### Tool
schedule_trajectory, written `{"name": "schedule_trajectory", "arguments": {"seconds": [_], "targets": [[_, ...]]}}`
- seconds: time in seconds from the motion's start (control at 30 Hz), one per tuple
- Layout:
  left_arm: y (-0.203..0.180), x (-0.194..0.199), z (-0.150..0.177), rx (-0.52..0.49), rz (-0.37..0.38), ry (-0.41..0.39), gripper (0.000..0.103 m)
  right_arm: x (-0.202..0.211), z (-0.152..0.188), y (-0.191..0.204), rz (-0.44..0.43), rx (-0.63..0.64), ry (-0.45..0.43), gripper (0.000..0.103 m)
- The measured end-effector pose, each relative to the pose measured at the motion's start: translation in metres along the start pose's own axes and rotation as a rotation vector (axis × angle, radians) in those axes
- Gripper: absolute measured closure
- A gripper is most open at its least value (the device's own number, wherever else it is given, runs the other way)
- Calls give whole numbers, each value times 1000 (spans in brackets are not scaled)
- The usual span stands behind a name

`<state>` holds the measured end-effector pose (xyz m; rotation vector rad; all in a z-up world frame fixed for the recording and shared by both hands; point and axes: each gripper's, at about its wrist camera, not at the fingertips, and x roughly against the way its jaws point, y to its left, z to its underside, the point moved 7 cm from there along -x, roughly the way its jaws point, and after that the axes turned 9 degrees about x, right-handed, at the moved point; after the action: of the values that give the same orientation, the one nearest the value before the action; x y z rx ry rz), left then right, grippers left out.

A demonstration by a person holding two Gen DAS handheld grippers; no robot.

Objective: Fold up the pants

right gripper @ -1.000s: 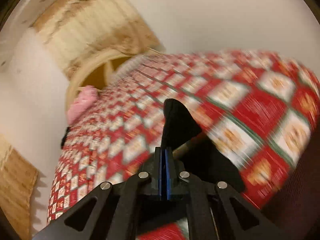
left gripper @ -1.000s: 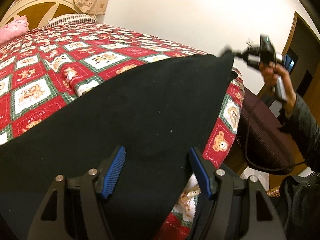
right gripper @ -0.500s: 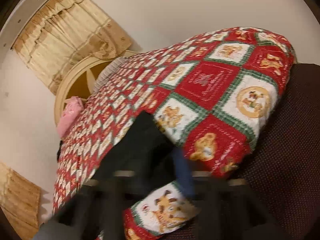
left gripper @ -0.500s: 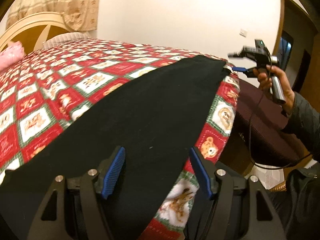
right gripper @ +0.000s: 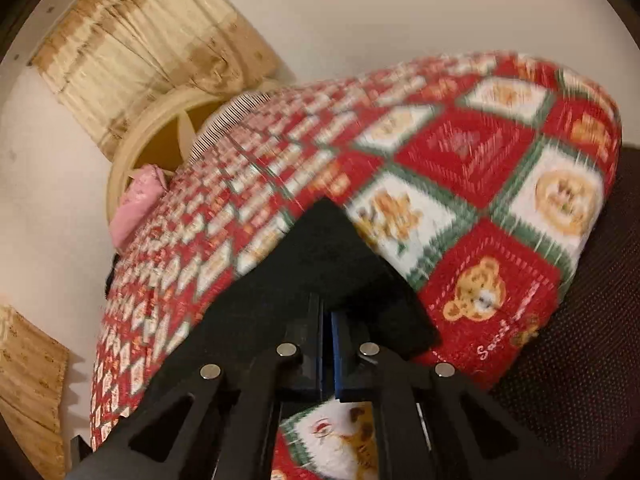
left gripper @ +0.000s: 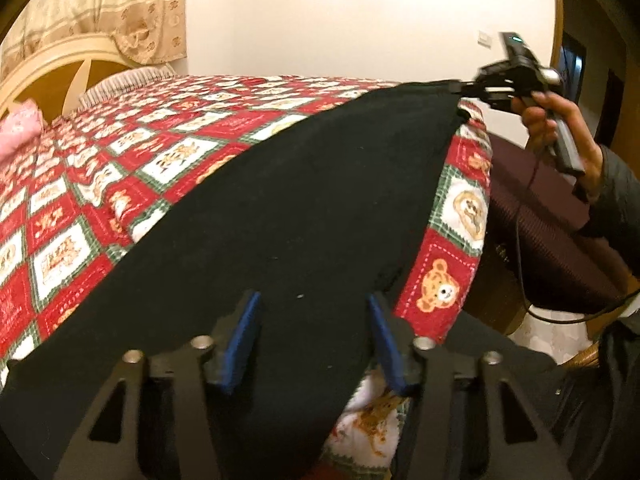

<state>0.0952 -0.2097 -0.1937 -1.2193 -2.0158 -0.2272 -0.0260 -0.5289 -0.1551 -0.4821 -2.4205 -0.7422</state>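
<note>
Black pants (left gripper: 304, 200) lie spread along the near edge of a bed covered by a red and white bear-print quilt (left gripper: 120, 152). My left gripper (left gripper: 314, 340) is open, its blue pads either side of the black cloth at the near end. My right gripper (left gripper: 464, 89) is seen in the left wrist view at the far corner of the pants. In the right wrist view the right gripper (right gripper: 327, 320) has its jaws together on the corner of the pants (right gripper: 320, 256).
A cream headboard (left gripper: 60, 68) and a pink pillow (left gripper: 18, 128) are at the bed's far end. A dark maroon chair (left gripper: 536, 216) stands right of the bed edge. A cable (left gripper: 524, 272) hangs from the right gripper. Curtains (right gripper: 132, 56) hang behind.
The right gripper opened briefly off the pants corner half a second ago and is now shut on it again. The left gripper stayed open over the near end.
</note>
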Motion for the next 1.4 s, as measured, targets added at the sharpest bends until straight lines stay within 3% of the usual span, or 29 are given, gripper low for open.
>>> {"name": "schedule_trajectory", "arguments": {"seconds": [0.07,0.13,0.27,0.33,0.37,0.4,0.43,0.5,0.6,0.77,0.87,0.9,1.0,1.1,1.2,1.3,1.4], "targets": [[10,4,-2,67,64,3,60,16,-2,6,-6,28,-32,100],[16,7,-2,127,147,12,60,11,5,0,20,33,3,100],[15,8,1,143,169,19,57,-17,29,-28,59,-18,96,100],[12,8,4,136,165,21,46,-12,28,-26,71,16,65,100],[10,8,4,135,162,19,44,-9,26,-25,90,31,56,97],[9,9,4,131,162,17,41,-5,24,-24,101,36,44,89],[7,11,5,126,157,14,41,1,20,-24,117,35,26,74],[6,15,4,121,162,2,41,14,9,-28,170,40,-29,62],[3,15,8,124,172,14,30,27,-12,-24,209,85,-96,62],[-5,9,21,79,153,45,28,12,-31,11,72,160,-107,62],[-4,13,22,90,161,43,28,-20,-22,34,-25,210,6,61],[-4,15,23,91,163,44,28,-34,-16,37,-26,219,56,61],[-3,22,20,82,133,17,28,-57,-2,24,108,214,135,61],[-6,34,7,77,136,-47,28,-46,4,37,58,232,111,61],[-17,35,-7,63,174,-94,18,-37,20,64,-10,291,122,61],[-31,20,-10,52,213,-75,18,-32,41,104,-82,392,124,60],[-41,-2,3,73,251,10,18,-31,64,145,-183,467,146,59]]}}
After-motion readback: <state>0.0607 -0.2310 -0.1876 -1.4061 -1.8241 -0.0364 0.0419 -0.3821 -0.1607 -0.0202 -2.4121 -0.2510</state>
